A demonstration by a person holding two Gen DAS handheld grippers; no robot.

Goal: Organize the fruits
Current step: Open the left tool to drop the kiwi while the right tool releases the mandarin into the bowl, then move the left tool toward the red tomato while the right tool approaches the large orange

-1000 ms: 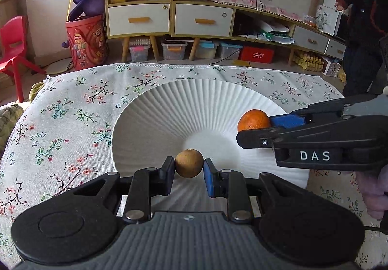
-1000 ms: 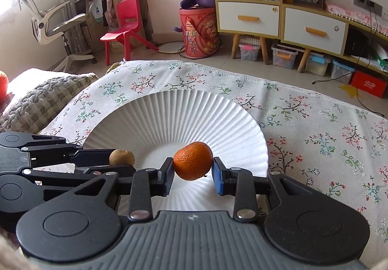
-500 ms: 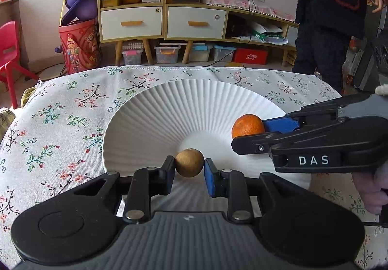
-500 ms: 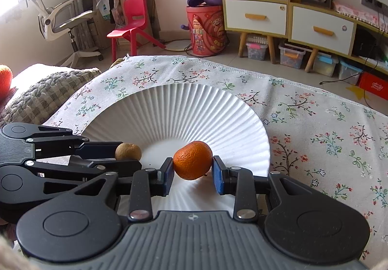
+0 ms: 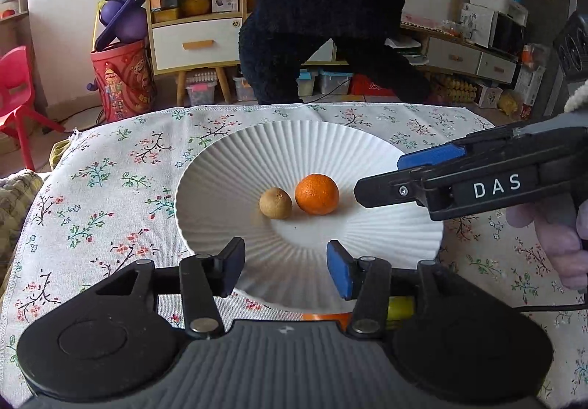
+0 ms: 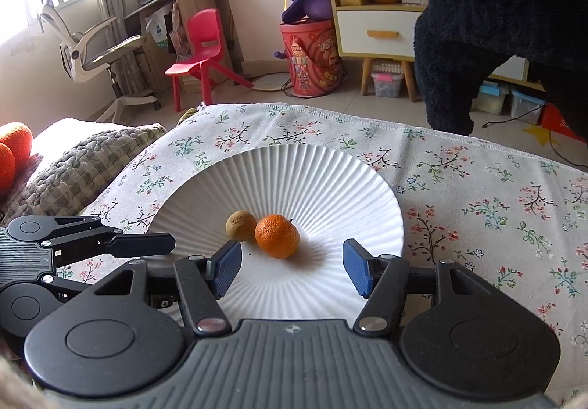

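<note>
A small brown fruit [image 5: 275, 203] and an orange tangerine [image 5: 316, 194] lie side by side, touching, in the middle of the white ribbed plate [image 5: 235, 151]. My left gripper [image 5: 286, 267] is open and empty, drawn back over the plate's near rim. My right gripper [image 6: 292, 267] is open and empty, just short of the tangerine [image 6: 277, 236] and the brown fruit [image 6: 240, 224] on the plate [image 6: 330, 173]. The right gripper shows from the side in the left wrist view [image 5: 386, 177]; the left gripper shows in the right wrist view [image 6: 147, 243].
The plate sits on a floral cloth [image 5: 110, 166]. Orange and yellow items [image 5: 398, 309] peek out under the left gripper's body. A person in dark clothes [image 5: 323, 4] stands just beyond the far edge. A knitted cushion [image 6: 84, 166] lies at the left.
Both grippers opened and let go of their fruits, then drew back. The brown fruit and tangerine now rest on the plate. The person walked to the far side.
</note>
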